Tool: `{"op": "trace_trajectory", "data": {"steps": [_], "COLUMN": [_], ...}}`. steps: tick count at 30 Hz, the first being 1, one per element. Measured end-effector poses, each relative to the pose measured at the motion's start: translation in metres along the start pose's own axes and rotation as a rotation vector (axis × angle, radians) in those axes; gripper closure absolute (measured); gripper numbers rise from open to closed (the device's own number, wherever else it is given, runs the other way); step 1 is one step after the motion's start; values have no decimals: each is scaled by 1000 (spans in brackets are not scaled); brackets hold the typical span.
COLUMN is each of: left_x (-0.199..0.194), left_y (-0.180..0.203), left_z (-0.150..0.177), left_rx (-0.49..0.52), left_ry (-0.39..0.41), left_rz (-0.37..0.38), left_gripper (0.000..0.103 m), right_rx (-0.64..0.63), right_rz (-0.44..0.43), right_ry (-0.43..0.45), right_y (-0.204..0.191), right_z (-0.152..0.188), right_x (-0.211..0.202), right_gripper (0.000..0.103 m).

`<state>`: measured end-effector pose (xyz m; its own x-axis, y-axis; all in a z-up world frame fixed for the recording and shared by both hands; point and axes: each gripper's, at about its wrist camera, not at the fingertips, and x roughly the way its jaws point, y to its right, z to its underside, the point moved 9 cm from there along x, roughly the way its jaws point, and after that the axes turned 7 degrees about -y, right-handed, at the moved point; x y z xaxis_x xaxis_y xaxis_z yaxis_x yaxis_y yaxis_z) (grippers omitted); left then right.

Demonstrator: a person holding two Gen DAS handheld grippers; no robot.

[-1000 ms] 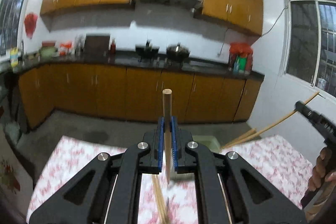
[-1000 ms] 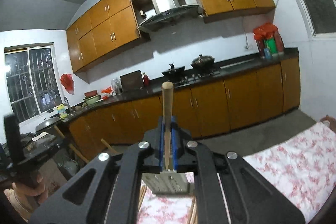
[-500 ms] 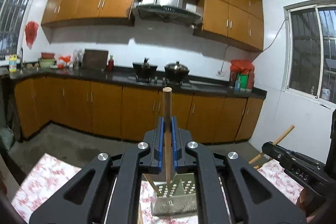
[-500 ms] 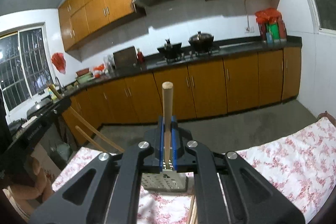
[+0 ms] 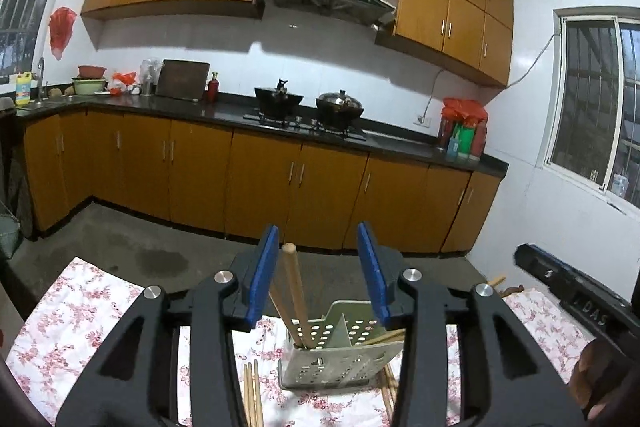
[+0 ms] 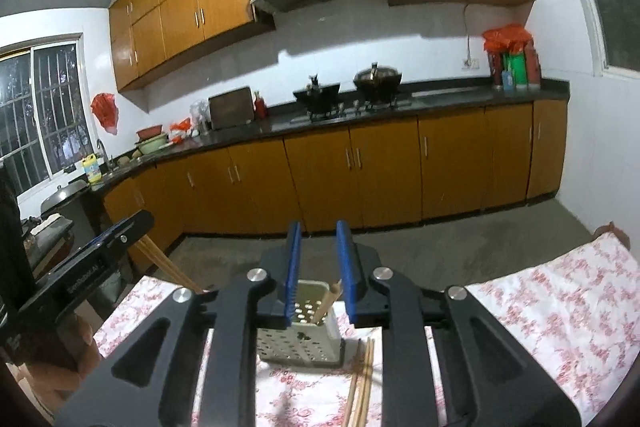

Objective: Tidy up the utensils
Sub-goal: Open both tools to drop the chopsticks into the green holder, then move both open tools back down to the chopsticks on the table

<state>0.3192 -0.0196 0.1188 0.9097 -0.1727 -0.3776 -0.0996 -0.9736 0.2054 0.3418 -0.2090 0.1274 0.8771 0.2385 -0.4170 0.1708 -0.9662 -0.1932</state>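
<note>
A perforated metal utensil holder (image 5: pixel 340 355) stands on the floral tablecloth (image 5: pixel 76 311). My left gripper (image 5: pixel 318 269) is open above it, and two wooden chopsticks (image 5: pixel 294 287) lean free in the holder's left compartment. My right gripper (image 6: pixel 318 269) is open over the same holder (image 6: pixel 300 339), with a wooden chopstick (image 6: pixel 326 303) standing loose in it. Another chopstick (image 5: pixel 382 338) slants in the holder's right side.
Loose chopsticks lie on the cloth beside the holder (image 5: pixel 252 391) and also show in the right wrist view (image 6: pixel 362 375). The other hand-held gripper shows at the right edge (image 5: pixel 576 291) and at the left edge (image 6: pixel 92 267). Kitchen cabinets (image 5: pixel 260 179) stand beyond the table.
Both grippers were shut on upright chopsticks; both have opened. The chopsticks now stand loose in the holder, which has come closer under the fingers.
</note>
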Motion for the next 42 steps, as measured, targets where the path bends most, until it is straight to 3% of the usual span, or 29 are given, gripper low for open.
{"op": "trace_trajectory", "data": {"steps": [6,10,12,16,19,22,27,33,38,42], "left_x": [-36,-59,-62,-46,-34,-27,-20,-20,-13,-10], "left_y": [-9,-34,-49,-83,-95,-98,-100,-92,-85,-80], "left_z": [-7,13,32,99,142,180,213,232,245,252], "left_rx": [-26,-54,-63,-64,-36,-5,11,3,0,4], "left_ry": [47,33,5,-147,-251,-338,-430,-470,-500,-523], "left_rz": [4,-44,-80,-171,-223,-236,-217,-188,-164,-138], "left_gripper": [57,55,54,54,54,55,57,58,60,65], "right_rx": [31,90,120,154,146,125,81,59,1,38], "right_rz": [67,144,168,183,135,86,63,79,126,175], "right_ry": [67,5,-64,-301,-428,-501,-545,-565,-550,-534], "right_y": [30,68,86,103,91,72,51,48,49,66], "right_z": [3,43,70,159,215,252,276,281,281,278], "right_x": [-46,-52,-41,0,21,32,36,42,42,39], "right_gripper": [75,75,75,77,86,87,89,89,95,95]}}
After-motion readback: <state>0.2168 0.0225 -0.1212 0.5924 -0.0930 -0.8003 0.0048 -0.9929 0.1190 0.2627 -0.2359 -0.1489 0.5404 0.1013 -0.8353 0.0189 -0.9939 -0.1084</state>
